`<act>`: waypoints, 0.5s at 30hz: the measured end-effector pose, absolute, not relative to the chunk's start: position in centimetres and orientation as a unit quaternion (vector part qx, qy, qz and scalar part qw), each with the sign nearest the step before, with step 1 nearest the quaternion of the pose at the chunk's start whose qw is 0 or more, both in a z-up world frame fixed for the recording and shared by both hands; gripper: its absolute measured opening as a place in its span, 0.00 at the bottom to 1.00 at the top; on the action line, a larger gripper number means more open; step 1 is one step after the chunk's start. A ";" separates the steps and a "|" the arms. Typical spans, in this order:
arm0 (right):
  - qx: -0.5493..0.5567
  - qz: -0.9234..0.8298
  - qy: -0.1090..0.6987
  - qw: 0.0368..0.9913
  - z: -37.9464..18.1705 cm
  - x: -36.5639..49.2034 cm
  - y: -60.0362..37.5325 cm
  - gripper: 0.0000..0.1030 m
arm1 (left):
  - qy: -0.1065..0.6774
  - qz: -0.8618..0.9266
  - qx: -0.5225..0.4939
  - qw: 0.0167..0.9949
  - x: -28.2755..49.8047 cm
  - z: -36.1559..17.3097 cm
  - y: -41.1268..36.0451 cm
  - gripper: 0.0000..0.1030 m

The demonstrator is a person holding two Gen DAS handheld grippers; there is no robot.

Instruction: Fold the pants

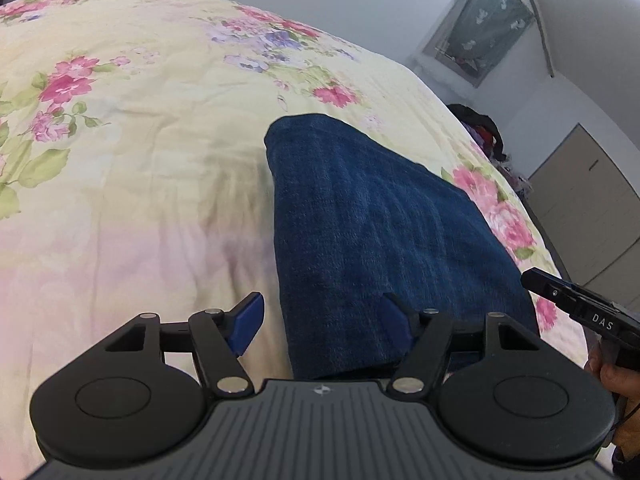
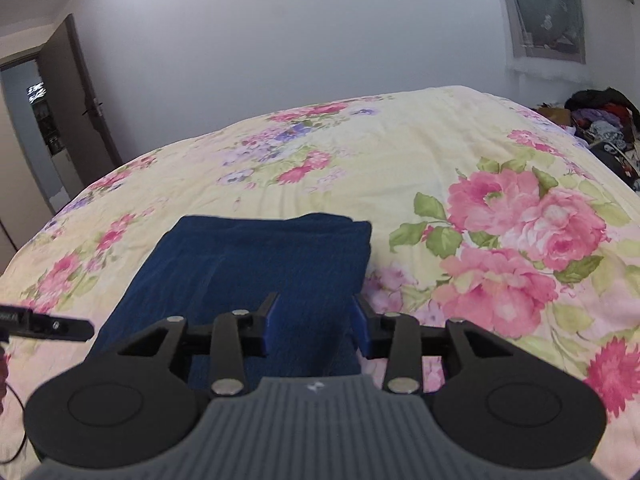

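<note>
Pants [image 1: 384,240] are dark blue, already folded into a compact rectangle, and they're lying flat on the bed, on top of a pale yellow bedspread [image 1: 140,152] covered in pink and purple flowers. From the right wrist view the bundle [image 2: 256,276] sits toward the near side of the bed, with a big pink rose print just to its right.

Left gripper [image 1: 324,324] hangs over the near left corner of the fold. Its jaws are spread wide apart: one blue pad is out over the bedspread, the other is above the denim-looking cloth, and neither one is pinching anything, so it's let go.

Right gripper [image 2: 316,322] is over the near right edge of the bundle. Its jaws stand partly apart with blue fabric visible in the gap between them, but the pads don't look pressed into it, so I'd call that one released too. Honestly the blue pads against blue cloth make it a bit hard to read.

Each gripper's tip pokes into the other camera's side. A bit of the person's hand [image 1: 616,380] shows at the right edge of the left wrist view.

Background: white wall, a curtained window [image 2: 548,8], a brown door [image 2: 80,100] on the left, and a pile of clothes [image 2: 600,120] off past the bed on the right.
</note>
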State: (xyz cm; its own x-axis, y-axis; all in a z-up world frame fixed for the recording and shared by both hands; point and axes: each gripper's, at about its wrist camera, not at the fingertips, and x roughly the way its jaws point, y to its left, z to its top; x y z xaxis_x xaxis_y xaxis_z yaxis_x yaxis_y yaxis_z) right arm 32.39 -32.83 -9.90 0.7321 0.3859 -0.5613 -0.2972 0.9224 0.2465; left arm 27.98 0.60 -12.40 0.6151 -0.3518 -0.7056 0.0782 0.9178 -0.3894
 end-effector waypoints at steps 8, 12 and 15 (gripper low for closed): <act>0.042 0.195 0.381 0.903 -14.0 29.4 -33.5 0.39 | 0.452 -0.089 -0.117 0.880 27.5 -12.8 1.2 0.76; 0.047 0.199 0.379 0.902 -12.8 28.7 -34.9 0.43 | 0.432 -0.054 -0.083 0.897 27.4 -11.0 2.5 0.75; 0.036 0.200 0.381 0.902 -11.6 29.0 -35.1 0.52 | 0.427 -0.048 -0.121 0.895 28.5 -10.4 4.0 0.76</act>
State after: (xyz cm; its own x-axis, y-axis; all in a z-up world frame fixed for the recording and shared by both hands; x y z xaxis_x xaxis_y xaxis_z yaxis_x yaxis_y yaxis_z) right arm 29.05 -35.10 -11.61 0.6295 0.3877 -0.6734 -0.3333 0.9176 0.2167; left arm 28.47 3.98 -10.45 0.6302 -0.1880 -0.7533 -0.0180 0.9664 -0.2562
